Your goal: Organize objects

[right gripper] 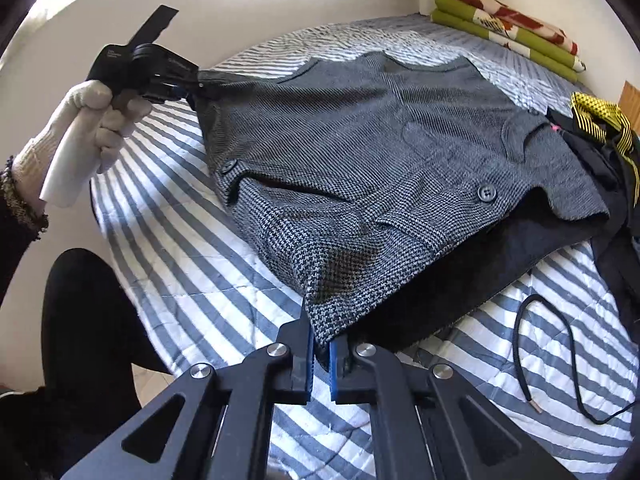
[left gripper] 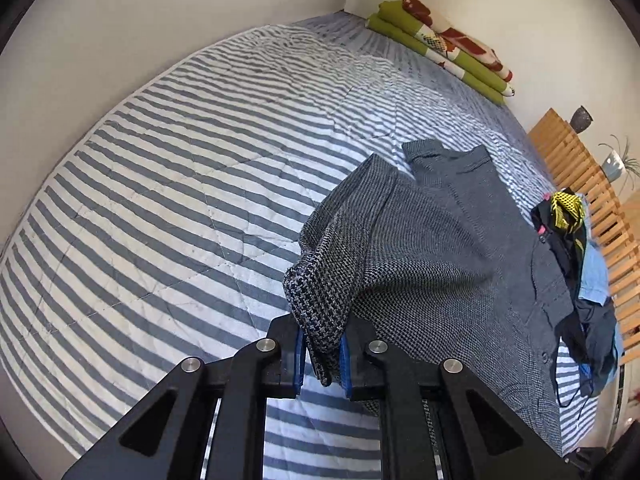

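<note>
A grey houndstooth jacket [right gripper: 380,136] with dark buttons is lifted off the striped bed. My left gripper [left gripper: 322,354] is shut on one corner of the jacket [left gripper: 420,248]. It also shows in the right wrist view [right gripper: 196,84], at the far left, held by a white-gloved hand. My right gripper [right gripper: 320,354] is shut on the jacket's near corner. The jacket hangs stretched between the two grippers, its far part resting on the bed.
A grey-and-white striped quilt [left gripper: 180,184] covers the bed. A pile of dark, blue and yellow-black clothes [left gripper: 576,256] lies at the right edge. A black cord [right gripper: 560,360] lies on the quilt. Folded green blankets [left gripper: 440,44] sit by the wall. A wooden slatted headboard [left gripper: 580,172] stands at the right.
</note>
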`<state>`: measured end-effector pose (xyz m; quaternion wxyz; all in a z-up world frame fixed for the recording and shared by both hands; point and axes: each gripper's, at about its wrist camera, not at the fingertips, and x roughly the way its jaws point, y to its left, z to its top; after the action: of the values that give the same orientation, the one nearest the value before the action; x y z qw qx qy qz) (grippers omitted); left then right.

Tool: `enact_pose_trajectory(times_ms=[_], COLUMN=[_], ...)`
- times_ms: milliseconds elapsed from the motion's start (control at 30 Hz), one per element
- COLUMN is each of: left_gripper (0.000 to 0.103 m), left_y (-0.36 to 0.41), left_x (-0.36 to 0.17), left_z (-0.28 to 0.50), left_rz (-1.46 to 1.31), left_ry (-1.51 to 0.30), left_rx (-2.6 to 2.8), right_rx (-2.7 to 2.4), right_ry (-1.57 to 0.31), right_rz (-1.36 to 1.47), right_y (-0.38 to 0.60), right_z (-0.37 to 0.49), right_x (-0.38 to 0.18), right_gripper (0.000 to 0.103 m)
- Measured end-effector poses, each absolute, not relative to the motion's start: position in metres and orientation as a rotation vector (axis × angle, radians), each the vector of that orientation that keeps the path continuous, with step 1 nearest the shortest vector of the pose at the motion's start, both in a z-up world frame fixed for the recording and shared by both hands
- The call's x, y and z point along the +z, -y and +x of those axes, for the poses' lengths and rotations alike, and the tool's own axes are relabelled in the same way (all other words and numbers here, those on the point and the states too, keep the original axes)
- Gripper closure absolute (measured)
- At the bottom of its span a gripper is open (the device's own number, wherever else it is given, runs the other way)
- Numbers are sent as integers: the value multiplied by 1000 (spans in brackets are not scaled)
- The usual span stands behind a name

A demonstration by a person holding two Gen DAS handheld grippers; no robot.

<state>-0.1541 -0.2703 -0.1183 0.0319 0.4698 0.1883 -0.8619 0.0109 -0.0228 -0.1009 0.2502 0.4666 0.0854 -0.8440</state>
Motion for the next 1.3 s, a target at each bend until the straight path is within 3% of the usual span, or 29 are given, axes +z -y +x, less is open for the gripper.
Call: enact_pose_trajectory(times_ms=[233,400,500,600,700,833,1033,1200,1300], left_gripper=[89,89,83,68,64,54,53,53,54], left_y=[279,278,280,293,298,282,282,316,326], left_x=[-85,-100,-123,-124,-109,-86,-107,-132,-116], left_z=[-69,-76,-89,-83,-81,-83,-59,-29,-32], left_rz=[1366,1439,1568,1543,1502,1497,1698,1731,1644], left_ry=[-625,-535,-518,-561,-468,-249,-88,-174,-288], left_rx=[-2704,-2649,-2595,-2569,-2576,-2624,-2517,-2344,-2342], right_rx=[-2214,-2213,-2120,-2112,-2214,-2460,-2685,-2687,-2674], right_ry=[-152,-208,-166,-182,-138,-96,-40,174,198], right_rz=[1206,1205,1316,1314,1281,1285,1282,1278,1286], right_y=[8,14,13,-7,-46,-96,-156,-191,-188], right_z=[56,64,54,55,47,7,-79,-121,-131], right_x=[-60,-68,-84,-79,-65,-52,-63,-84,-99], right_gripper=[98,98,96,90,82,80,75,75,75])
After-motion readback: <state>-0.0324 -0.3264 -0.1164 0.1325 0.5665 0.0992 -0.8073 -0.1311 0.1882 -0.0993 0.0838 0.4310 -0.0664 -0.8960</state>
